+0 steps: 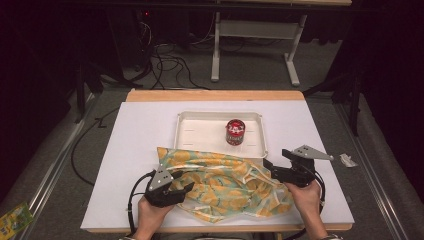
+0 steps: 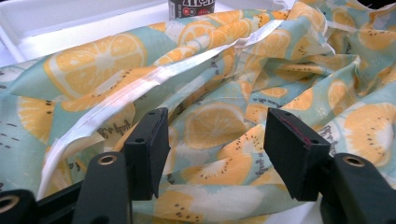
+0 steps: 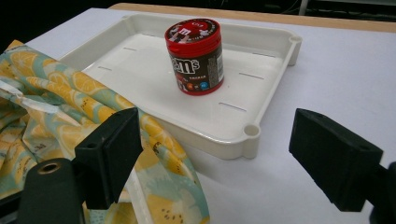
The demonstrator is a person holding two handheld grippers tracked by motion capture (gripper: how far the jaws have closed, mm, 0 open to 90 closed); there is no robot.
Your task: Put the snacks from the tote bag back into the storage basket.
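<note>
Our left gripper [image 1: 181, 182] and right gripper [image 1: 270, 169] gape empty beside the crumpled bag [image 1: 225, 182]; the candy jar [image 1: 235, 132] isn't bagged yet.

the high view looks forward and down from above the person's side of the table [image 1: 130, 150], far enough back to take in the whole tabletop, the floor and a desk frame behind. the left gripper view rides low and close over the cloth [image 2: 219, 74], facing along its own jaws toward the tray [image 2: 56, 23] beyond. the right gripper view sits just above the table's near right part, facing across the tray [image 3: 261, 51] toward the far edge. both gripper views share the cloth [image 3: 56, 98], the tray and the jar [image 3: 195, 56], which also lie mid-table in the high view.
</note>
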